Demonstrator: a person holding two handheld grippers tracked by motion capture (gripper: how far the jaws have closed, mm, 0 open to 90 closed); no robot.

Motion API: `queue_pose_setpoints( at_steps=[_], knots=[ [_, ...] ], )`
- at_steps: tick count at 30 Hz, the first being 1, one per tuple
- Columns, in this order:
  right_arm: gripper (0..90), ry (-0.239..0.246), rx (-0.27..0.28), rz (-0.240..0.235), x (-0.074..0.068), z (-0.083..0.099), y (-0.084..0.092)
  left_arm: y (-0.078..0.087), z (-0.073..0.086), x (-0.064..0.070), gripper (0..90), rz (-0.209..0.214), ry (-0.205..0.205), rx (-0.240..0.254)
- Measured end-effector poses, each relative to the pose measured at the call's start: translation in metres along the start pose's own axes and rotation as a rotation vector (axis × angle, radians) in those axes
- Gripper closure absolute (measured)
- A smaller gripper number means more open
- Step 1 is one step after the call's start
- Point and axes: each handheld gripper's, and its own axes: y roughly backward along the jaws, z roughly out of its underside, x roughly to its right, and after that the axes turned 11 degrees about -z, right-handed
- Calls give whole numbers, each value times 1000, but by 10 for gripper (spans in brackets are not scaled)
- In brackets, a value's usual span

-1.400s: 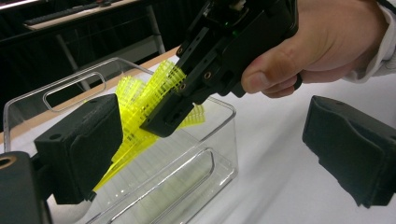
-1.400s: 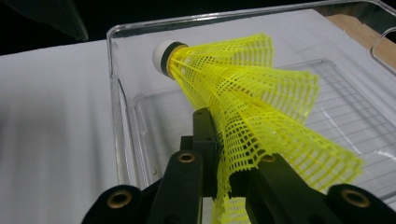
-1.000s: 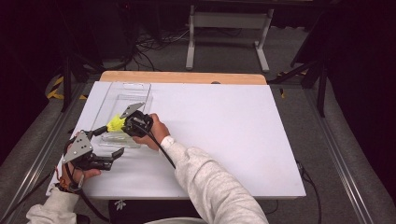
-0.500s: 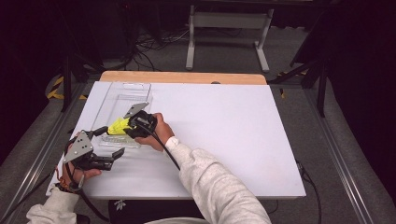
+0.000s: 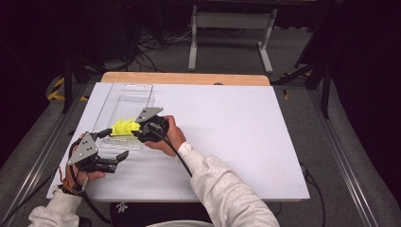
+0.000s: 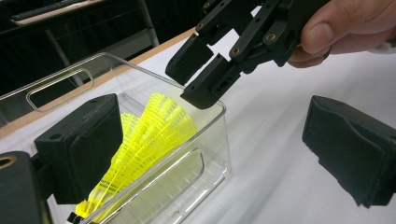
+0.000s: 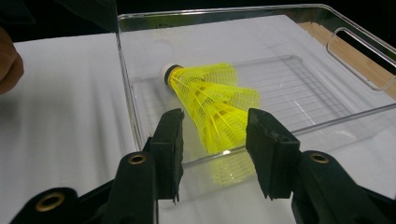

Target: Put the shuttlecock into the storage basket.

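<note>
A yellow shuttlecock (image 5: 124,126) lies on its side inside a clear plastic bin (image 5: 125,90), near the bin's near end, with its white cork pointing away from my right gripper. That right gripper (image 5: 137,130) hovers at the bin's near right rim, open; the skirt (image 7: 210,102) shows past its spread jaws (image 7: 214,128) with a small gap on each side. My left gripper (image 5: 116,144) rests open on the table just outside the bin's near corner, with nothing between its jaws. In the left gripper view the shuttlecock (image 6: 149,135) sits behind the bin wall (image 6: 205,154), under the right gripper (image 6: 201,74).
The bin stands on the left part of a white table top (image 5: 236,127), with a wooden strip (image 5: 184,78) along the far edge. A metal stand (image 5: 227,28) and cables lie on the floor beyond. A cable trails from the right gripper along the sleeve.
The shuttlecock has settled lower into the bin's near end. The right gripper has drawn back slightly to the right of it. The left gripper has hardly moved.
</note>
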Motion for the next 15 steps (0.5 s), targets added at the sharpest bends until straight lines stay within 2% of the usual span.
queue_pose_setpoints(
  at_steps=[8, 15],
  knots=[
    [554, 5, 28, 13, 2, 6, 13, -2, 0, 1, 60, 3, -5, -8],
    [519, 21, 57, 43, 5, 12, 31, -3, 0, 2, 60, 4, -2, -11]
  ],
)
